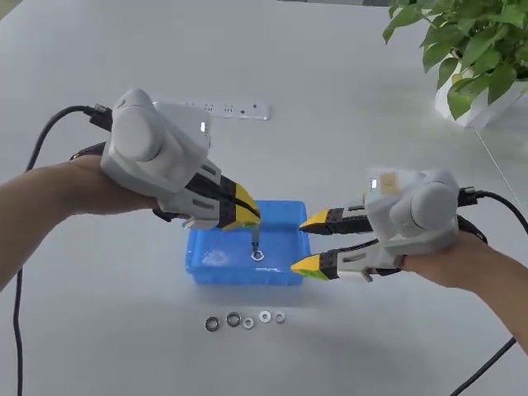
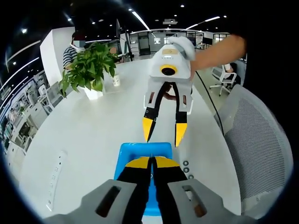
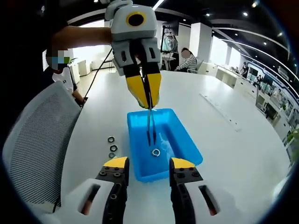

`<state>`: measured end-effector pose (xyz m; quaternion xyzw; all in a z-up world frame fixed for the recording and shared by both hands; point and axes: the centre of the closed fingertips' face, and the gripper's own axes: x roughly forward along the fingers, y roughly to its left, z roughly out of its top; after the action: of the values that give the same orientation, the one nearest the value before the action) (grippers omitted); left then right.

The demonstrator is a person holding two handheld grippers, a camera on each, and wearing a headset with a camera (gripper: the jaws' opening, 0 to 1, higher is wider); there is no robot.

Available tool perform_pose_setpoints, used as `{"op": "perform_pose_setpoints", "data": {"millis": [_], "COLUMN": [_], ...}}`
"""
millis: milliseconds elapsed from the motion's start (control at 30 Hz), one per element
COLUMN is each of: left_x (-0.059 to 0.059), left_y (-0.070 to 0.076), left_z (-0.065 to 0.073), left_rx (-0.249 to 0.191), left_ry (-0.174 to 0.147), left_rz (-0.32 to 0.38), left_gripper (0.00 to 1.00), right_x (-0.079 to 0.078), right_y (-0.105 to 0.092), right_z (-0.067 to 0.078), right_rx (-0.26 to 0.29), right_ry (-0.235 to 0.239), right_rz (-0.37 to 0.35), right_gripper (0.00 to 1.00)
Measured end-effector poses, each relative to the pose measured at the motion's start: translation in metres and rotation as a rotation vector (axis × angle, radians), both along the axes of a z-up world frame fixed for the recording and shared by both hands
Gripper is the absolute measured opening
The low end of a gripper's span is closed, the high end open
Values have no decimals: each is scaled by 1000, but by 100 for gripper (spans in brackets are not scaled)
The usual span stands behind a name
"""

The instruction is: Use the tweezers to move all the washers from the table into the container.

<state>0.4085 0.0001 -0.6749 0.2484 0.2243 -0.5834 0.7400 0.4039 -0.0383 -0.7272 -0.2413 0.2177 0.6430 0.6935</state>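
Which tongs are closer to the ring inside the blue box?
Left. The left tongs hold tweezers just over the washer; the right tongs sit open at the container's edge.

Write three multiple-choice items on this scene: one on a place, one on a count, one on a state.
1. Where is the washer nearest the tips of the tweezers?
A) on the power strip
B) in the blue container
C) beside the plant

2. How many washers lie on the table in front of the container?
A) two
B) nine
C) five

3. How do the jaws of the right gripper stand?
A) open, empty
B) shut on the tweezers
C) shut on a washer

Key:
1. B: it lies on the blue floor by the tips.
2. C: the head view shows five in a row.
3. A: the gap between the yellow tips holds nothing.
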Motion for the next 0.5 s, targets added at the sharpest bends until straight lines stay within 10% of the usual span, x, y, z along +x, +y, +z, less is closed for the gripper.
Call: {"op": "perform_pose_setpoints", "data": {"millis": [500], "left_x": [-25], "left_y": [7], "left_z": [25], "left_rx": [3], "left_ry": [-6], "left_rz": [7], "left_gripper": [5], "right_x": [-14], "right_y": [-14], "right_z": [13], "right_rx": [17], "right_ry": [5], "right_rz": [-75], "right_gripper": [46]}}
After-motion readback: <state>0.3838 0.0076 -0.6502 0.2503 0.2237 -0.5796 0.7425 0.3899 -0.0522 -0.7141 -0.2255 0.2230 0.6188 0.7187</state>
